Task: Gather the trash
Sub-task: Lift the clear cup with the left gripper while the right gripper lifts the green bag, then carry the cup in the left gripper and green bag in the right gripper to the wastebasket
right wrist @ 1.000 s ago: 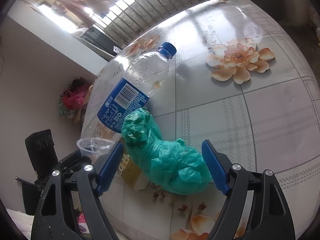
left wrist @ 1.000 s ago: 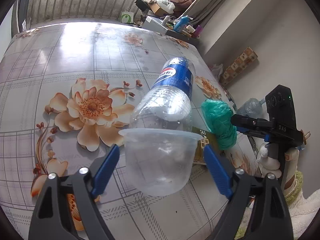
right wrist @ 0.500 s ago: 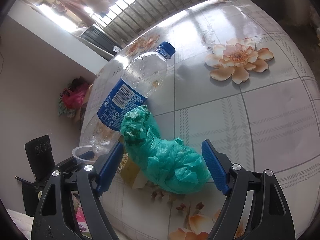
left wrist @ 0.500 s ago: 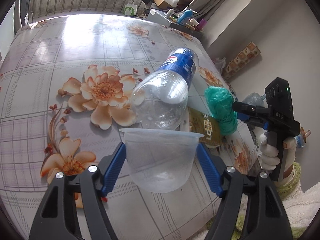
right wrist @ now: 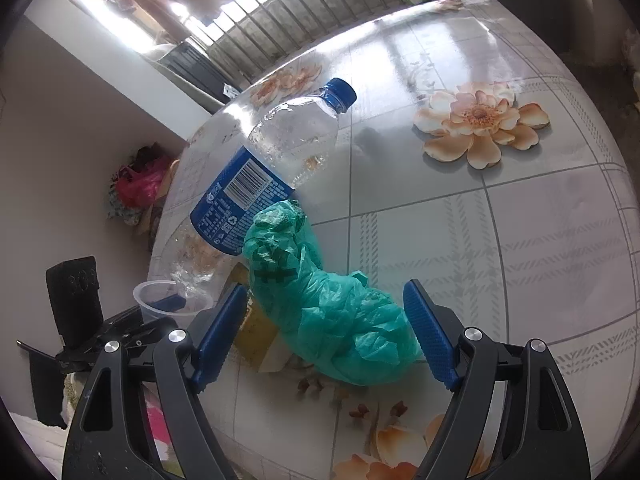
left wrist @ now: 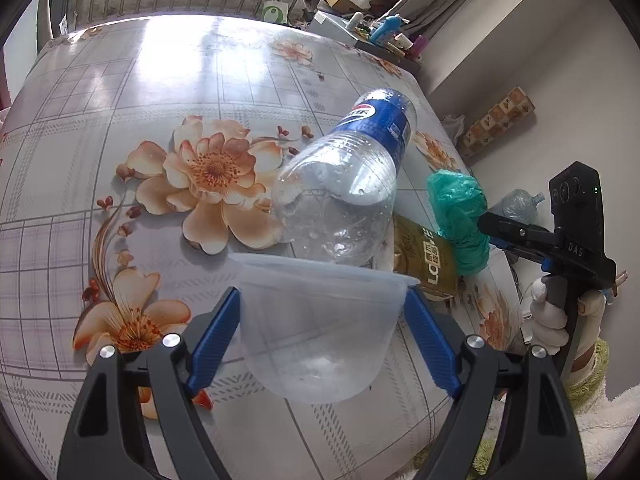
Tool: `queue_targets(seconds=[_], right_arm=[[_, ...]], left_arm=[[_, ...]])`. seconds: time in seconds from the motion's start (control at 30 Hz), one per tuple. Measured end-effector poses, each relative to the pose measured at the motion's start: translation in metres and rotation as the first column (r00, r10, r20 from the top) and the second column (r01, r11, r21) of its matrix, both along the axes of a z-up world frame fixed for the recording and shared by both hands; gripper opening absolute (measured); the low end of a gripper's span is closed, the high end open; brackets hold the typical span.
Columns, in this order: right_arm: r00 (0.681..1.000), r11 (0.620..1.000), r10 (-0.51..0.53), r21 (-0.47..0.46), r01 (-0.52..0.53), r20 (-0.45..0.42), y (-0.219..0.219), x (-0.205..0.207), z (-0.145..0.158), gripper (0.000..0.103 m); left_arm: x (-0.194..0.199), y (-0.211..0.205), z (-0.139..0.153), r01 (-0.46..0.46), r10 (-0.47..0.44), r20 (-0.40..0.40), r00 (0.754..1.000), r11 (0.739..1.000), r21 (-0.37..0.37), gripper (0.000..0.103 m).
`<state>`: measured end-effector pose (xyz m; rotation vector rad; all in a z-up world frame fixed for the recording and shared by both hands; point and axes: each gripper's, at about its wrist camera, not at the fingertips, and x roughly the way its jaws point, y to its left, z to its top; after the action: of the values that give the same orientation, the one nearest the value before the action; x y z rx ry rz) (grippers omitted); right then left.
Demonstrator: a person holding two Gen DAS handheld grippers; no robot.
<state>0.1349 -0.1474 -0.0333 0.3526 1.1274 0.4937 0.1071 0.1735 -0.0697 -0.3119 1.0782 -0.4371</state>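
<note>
Clear plastic cup (left wrist: 320, 332) sitting upright btwn the 2 blue pads of the left gripper (left wrist: 324, 334), both pads pressing its walls, so clenched on the cup, rim just above pad tips. Seen from the right wrist, same cup (right wrist: 172, 300) showing at far left w/ 1 blue pad visible through its wall, hanging near the table edge; whether resting on the top or lifted, can't tell.

Green plastic bag (right wrist: 332, 316) lying crumpled on the table (right wrist: 520, 248) btwn the right gripper's (right wrist: 326, 334) 2 pads, right gripper spread wide, pads apart from the bag on both sides, gripping nothing. In the left view, bag (left wrist: 460, 220) lying just ahead of the right gripper's black fingertip.

Empty plastic bottle (left wrist: 344, 188) w/ blue label lying on its side just beyond the cup, base toward the left cam, crowding the cup's far side. In right view, bottle (right wrist: 272, 168) stretching away diagonally, blue cap at far end, label end touching the bag. Yellow-brown packet (left wrist: 424, 256) lying flat under the bag, beside the bottle base; in right view (right wrist: 256, 332) peeking out btwn bag and left pad.

Left view only: person's white-gloved hand (left wrist: 552, 312) on the right gripper's handle, brand print on bottle, clutter at table's far end. Right view only: bottle cap, barcode, pink bundle (right wrist: 136, 184) on floor by wall.
</note>
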Motion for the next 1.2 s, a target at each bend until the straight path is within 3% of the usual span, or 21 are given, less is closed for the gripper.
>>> queue_targets(seconds=[0.3, 0.43, 0.6, 1.0, 1.2], right_arm=[[1.000, 0.991, 0.011, -0.134, -0.011, -0.001, 0.014, 0.001, -0.011, 0.076], [1.000, 0.990, 0.010, -0.144, -0.010, -0.003, 0.014, 0.000, -0.011, 0.066], [1.000, 0.987, 0.004, -0.158, -0.002, 0.011, 0.012, -0.004, -0.009, 0.062], [0.998, 0.997, -0.033, -0.070, 0.036, 0.045, -0.020, -0.025, 0.008, 0.060], [0.992, 0.995, -0.092, -0.013, 0.094, 0.082, -0.048, -0.035, 0.023, 0.060]], left_arm=[[-0.003, 0.008, 0.001, -0.017, 0.017, 0.020, 1.000, 1.000, -0.017, 0.079], [-0.006, 0.012, 0.003, -0.012, 0.013, 0.030, 0.999, 0.999, -0.030, 0.075], [-0.012, 0.017, 0.003, -0.023, 0.025, 0.029, 0.999, 0.999, -0.046, 0.073], [-0.044, 0.027, 0.035, -0.037, 0.042, 0.059, 0.997, 0.996, -0.082, 0.073], [-0.056, 0.003, 0.071, 0.039, -0.028, 0.139, 0.990, 0.996, -0.077, 0.073]])
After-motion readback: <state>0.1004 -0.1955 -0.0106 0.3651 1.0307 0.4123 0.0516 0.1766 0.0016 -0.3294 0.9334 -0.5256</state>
